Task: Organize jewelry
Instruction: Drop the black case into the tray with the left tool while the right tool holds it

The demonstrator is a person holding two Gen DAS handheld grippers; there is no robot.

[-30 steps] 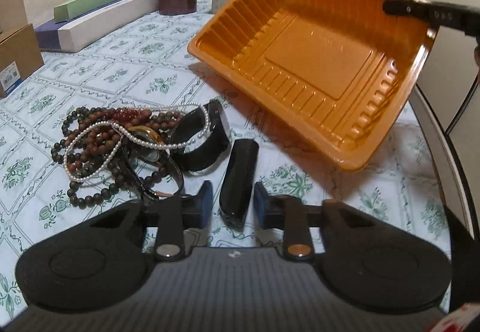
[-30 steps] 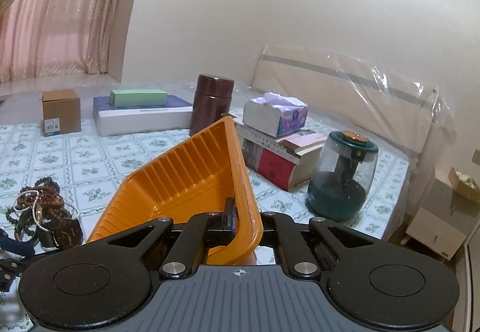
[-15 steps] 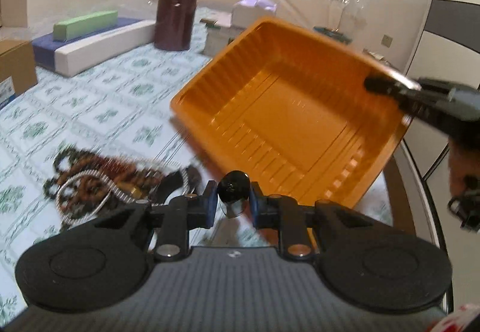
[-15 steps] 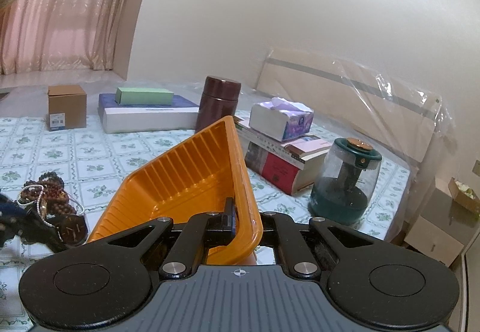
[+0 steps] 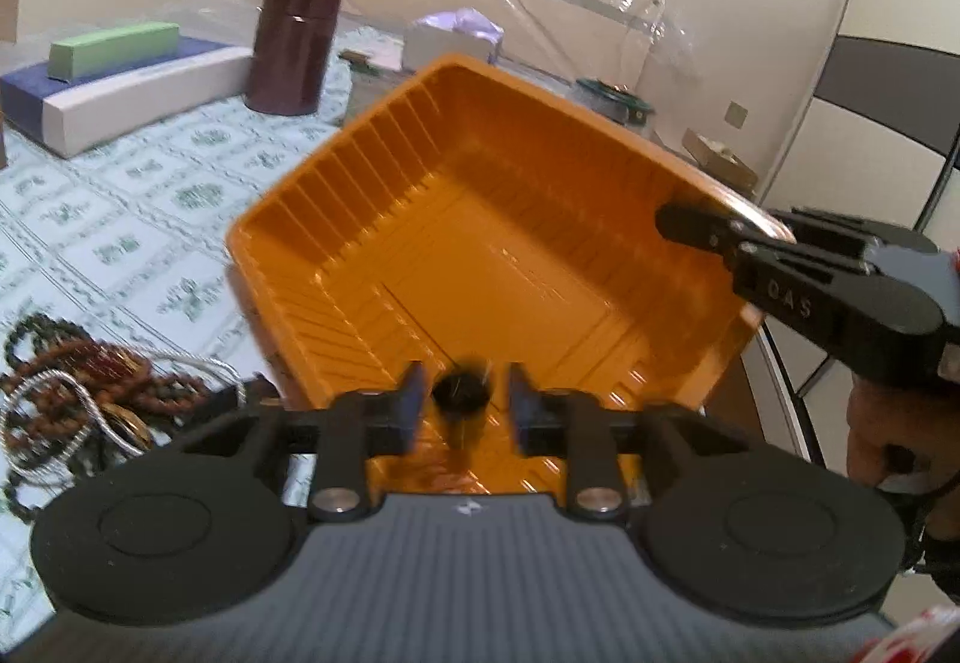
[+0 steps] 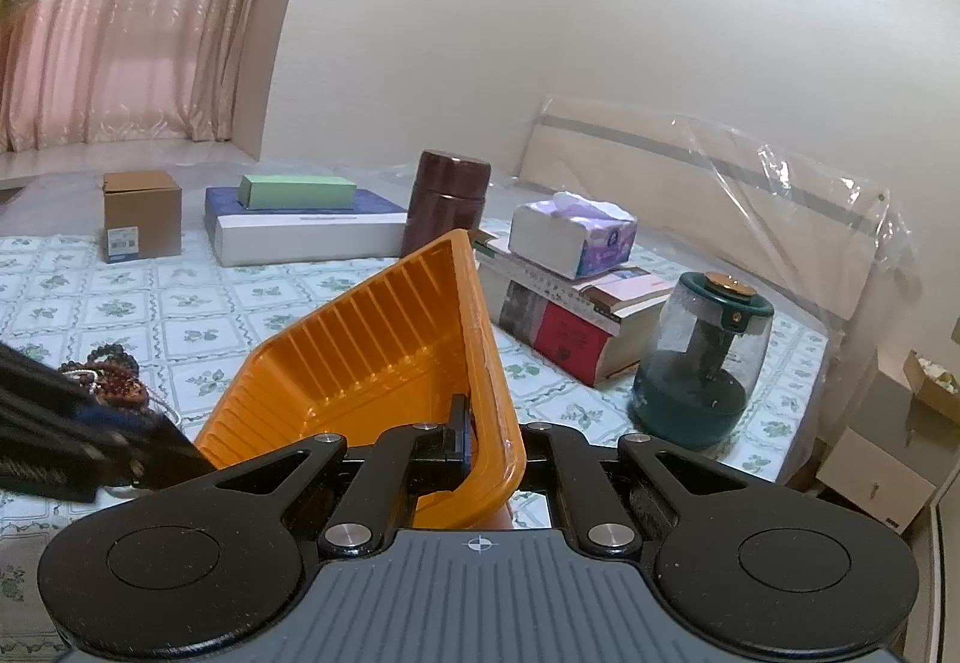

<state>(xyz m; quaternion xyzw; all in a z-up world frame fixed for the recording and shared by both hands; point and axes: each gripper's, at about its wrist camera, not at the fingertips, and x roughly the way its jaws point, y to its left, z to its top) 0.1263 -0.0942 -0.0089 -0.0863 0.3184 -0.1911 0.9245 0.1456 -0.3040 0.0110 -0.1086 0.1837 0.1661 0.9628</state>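
Left wrist view: the left gripper [image 5: 462, 411] has just been opening its jaws; a small black object [image 5: 461, 393], blurred, sits between the pads with gaps on both sides, over the near edge of the orange plastic tray [image 5: 540, 267]. No other thing lies in the tray, which hangs tilted above the floral tablecloth [image 5: 120, 219]. The right gripper [image 5: 696, 228], marked "GAS", is clamped on the tray's far rim. Left of the tray, bead bracelets and a pearl strand [image 5: 78, 393] lie heaped on the cloth. Farther back stands a dark brown canister [image 5: 294, 45].
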